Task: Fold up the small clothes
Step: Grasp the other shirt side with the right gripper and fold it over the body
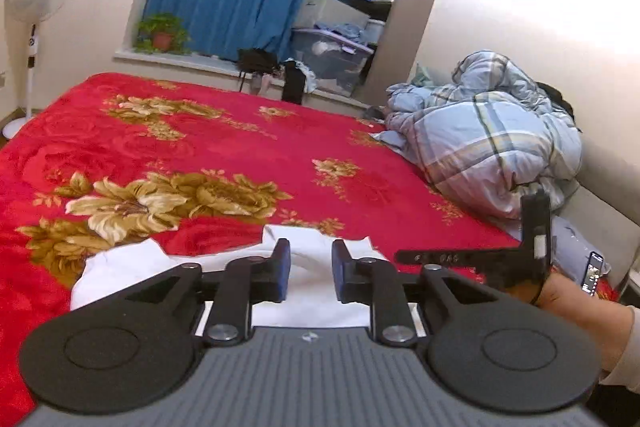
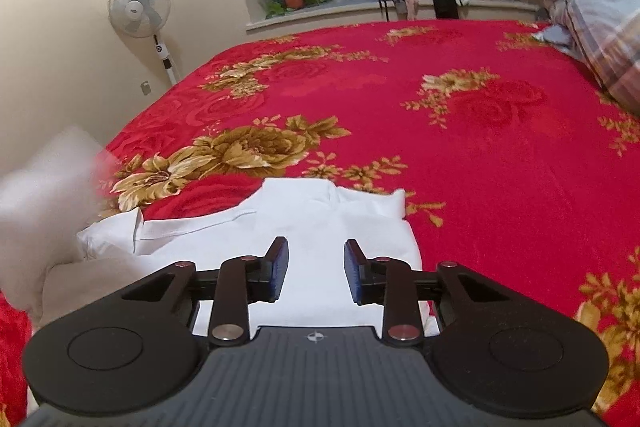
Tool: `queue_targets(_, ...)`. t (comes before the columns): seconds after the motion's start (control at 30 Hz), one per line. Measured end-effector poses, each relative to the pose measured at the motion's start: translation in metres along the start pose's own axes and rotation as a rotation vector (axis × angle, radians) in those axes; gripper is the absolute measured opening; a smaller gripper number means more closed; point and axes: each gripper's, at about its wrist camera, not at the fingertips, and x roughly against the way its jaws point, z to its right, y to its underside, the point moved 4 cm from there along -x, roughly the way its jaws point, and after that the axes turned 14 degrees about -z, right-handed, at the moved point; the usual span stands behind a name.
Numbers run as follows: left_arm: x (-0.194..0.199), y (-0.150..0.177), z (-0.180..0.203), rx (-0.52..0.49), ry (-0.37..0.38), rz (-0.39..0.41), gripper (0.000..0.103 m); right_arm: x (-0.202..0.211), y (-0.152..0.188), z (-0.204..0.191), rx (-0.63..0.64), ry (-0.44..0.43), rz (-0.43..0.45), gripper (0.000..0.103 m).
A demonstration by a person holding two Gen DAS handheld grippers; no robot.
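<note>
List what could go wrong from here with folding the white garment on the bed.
1. Both the left gripper and the right gripper stand open with nothing pinched, so closing now may catch only the top layer of the white garment.
2. The sleeve at the left lies bunched and may fold in crooked.
3. The plush red blanket may drag the fabric.

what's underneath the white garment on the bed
The white garment lies on the red floral blanket, which shows all round its far and side edges. Whatever lies beneath its middle is covered by the cloth, and the grippers hide its near edge.
</note>
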Motion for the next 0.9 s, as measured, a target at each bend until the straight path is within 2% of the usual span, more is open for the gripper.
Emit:
queue_targets(0.07, -0.002, 0.0, -0.027, 0.09, -0.053, -0.009, 0.026, -0.002, 0.0, 0.006, -0.035, -0.008, -0.01, 0.032)
queue_targets(0.2, -0.008, 0.003, -0.087, 0.273, -0.238, -0.05, 0.026, -0.008, 0.001, 0.014, -0.096, -0.043, -0.035, 0.033)
queue_targets(0.3, -0.024, 0.01, -0.123, 0.387, -0.331, -0.19, 0.026, -0.016, 0.005, 0.012, -0.126, -0.097, -0.061, 0.034)
queue_targets(0.37, -0.029, 0.017, -0.133, 0.43, -0.323, -0.243, 0.026, -0.02, 0.008, 0.004, -0.129, -0.145, -0.068, 0.034)
queue_targets(0.43, -0.035, 0.022, -0.137, 0.429, -0.336, -0.282, 0.026, -0.027, 0.01, -0.008, -0.116, -0.202, -0.084, 0.036)
queue_targets(0.53, -0.04, 0.029, -0.134, 0.391, -0.365, -0.299, 0.026, -0.042, 0.007, -0.03, -0.084, -0.273, -0.113, 0.044)
queue_targets(0.63, -0.043, 0.03, -0.133, 0.375, -0.359, -0.302, 0.031, -0.063, 0.004, -0.046, -0.107, -0.344, -0.157, 0.044)
queue_targets(0.73, -0.048, 0.032, -0.127, 0.347, -0.358, -0.316, 0.031, -0.078, 0.005, -0.055, -0.105, -0.336, -0.18, 0.043)
queue_targets(0.8, -0.053, 0.035, -0.128, 0.33, -0.363, -0.331, 0.031, -0.081, 0.007, -0.062, -0.061, -0.328, -0.177, 0.014)
queue_targets(0.83, -0.057, 0.036, -0.129, 0.326, -0.363, -0.334, 0.031, -0.078, 0.006, -0.065, -0.033, -0.32, -0.16, 0.004)
queue_targets(0.9, -0.058, 0.036, -0.131, 0.327, -0.365, -0.339, 0.031, -0.059, -0.001, -0.065, -0.019, -0.319, -0.034, 0.004)
